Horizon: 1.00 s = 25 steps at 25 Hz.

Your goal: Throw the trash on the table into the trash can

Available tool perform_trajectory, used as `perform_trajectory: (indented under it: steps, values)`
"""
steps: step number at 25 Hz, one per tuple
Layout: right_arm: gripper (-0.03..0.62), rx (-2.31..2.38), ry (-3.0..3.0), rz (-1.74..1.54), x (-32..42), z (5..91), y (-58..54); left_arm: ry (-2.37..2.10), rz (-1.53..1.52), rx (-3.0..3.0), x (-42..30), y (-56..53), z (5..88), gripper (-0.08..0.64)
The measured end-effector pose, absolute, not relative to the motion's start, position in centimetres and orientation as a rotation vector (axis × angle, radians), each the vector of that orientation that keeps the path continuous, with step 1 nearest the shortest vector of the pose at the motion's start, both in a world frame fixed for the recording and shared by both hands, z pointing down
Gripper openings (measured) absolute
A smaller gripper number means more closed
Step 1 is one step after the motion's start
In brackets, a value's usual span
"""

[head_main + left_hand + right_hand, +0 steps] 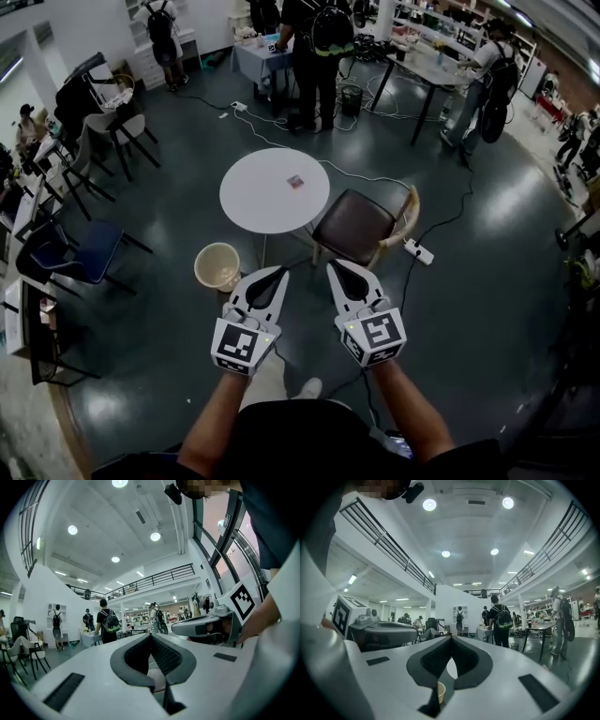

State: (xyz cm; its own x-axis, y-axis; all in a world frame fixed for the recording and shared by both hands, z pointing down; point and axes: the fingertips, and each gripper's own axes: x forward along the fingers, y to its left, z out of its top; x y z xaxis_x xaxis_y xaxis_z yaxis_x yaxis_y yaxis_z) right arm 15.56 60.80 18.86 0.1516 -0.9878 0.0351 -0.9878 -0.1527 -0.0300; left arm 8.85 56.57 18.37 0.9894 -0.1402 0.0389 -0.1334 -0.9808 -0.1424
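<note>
While the scrap of trash [294,182] is lying just right of the middle of the table [246,204], the left gripper [280,271] and right gripper [333,265] are hanging clenched and empty, well short of it. The person is probably needing to step closer and open one before reaching, with the trash can [217,267] sitting below the table's near edge.

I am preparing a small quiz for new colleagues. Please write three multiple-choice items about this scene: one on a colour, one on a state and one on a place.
1. What colour is the trash can on the floor?
A. beige
B. black
C. green

2. How do the jaws of the left gripper and the right gripper stand?
A. closed, with nothing in them
B. wide open
C. each closed on a bottle

3. Where does the small piece of trash lie?
A. in the trash can
B. on the round white table
C. between the left gripper's jaws

Answers:
1. A: the head view shows a pale beige bucket.
2. A: in each gripper view the tips meet with nothing between them.
3. B: the trash sits on the tabletop.
</note>
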Motion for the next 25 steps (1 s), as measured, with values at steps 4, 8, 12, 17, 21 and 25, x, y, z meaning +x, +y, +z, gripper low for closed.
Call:
perform_trajectory:
  steps: [4, 8, 12, 17, 21, 25]
  values:
    - [0.018, 2.380, -2.047, 0.069, 16.2, 19.0, 60.0, 0.209, -0.052, -3.000, 9.4, 55.9, 18.2, 0.015]
    - [0.018, 2.383, -2.045, 0.059, 17.0, 18.8, 58.9, 0.200, -0.046, -3.000, 10.4, 54.8, 18.2, 0.015]
    - [0.018, 2.386, -2.039, 0.059, 17.6, 18.8, 57.2, 0.187, -0.032, -2.999, 11.2, 53.3, 17.9, 0.015]
    - [0.018, 2.396, -2.029, 0.071, 19.8, 19.2, 54.4, 0.176, -0.058, -3.004, 13.4, 50.3, 18.7, 0.015]
    - [0.018, 2.400, -2.013, 0.093, 21.7, 19.9, 51.6, 0.166, -0.067, -3.009, 15.3, 47.4, 19.2, 0.015]
    - [0.018, 2.403, -1.997, 0.108, 23.3, 20.3, 48.3, 0.150, -0.077, -3.019, 17.1, 44.0, 19.6, 0.015]
